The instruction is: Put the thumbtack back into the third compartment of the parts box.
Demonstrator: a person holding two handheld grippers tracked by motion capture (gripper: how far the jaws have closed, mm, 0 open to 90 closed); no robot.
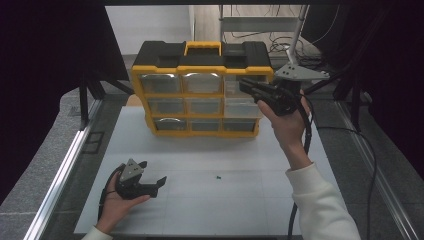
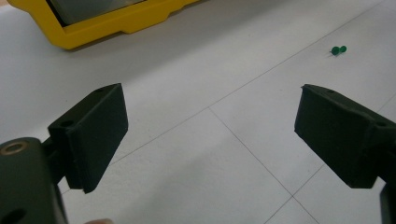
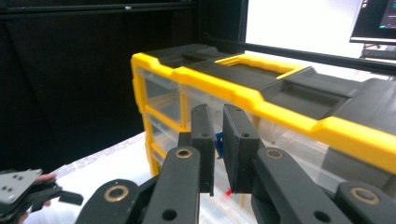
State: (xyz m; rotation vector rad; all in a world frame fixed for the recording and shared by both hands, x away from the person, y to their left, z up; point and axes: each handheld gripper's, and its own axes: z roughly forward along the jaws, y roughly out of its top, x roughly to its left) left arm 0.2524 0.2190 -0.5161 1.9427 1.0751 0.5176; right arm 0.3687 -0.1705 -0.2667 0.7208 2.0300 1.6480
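1. From the high view, the right gripper (image 1: 247, 85) is raised in front of the top right drawer (image 1: 244, 84) of the yellow-and-black organizer (image 1: 202, 70), its jaw tips just at the drawer's front; whether they touch it I cannot tell.
2. The right gripper view adds what the high view cannot: the right gripper (image 3: 218, 149) has its jaws drawn nearly together, with something small and blue (image 3: 219, 140) pinched in the narrow gap, and a speck of red (image 3: 228, 192) lower down. What the piece is stays too small to tell.
3. Past those jaws stand the organizer's clear drawers and yellow frame (image 3: 261, 105), close ahead.
4. The left gripper (image 1: 152, 184) rests low on the white table (image 1: 240, 200) in the person's hand, well away from the organizer.
5. The left gripper view shows its jaws (image 2: 210, 135) spread wide with nothing between them, only bare table.
6. A green pushpin (image 2: 339, 49) lies on its side ahead of and to the right of those jaws, apart from them; in the high view it is a mere green dot (image 1: 218, 176).
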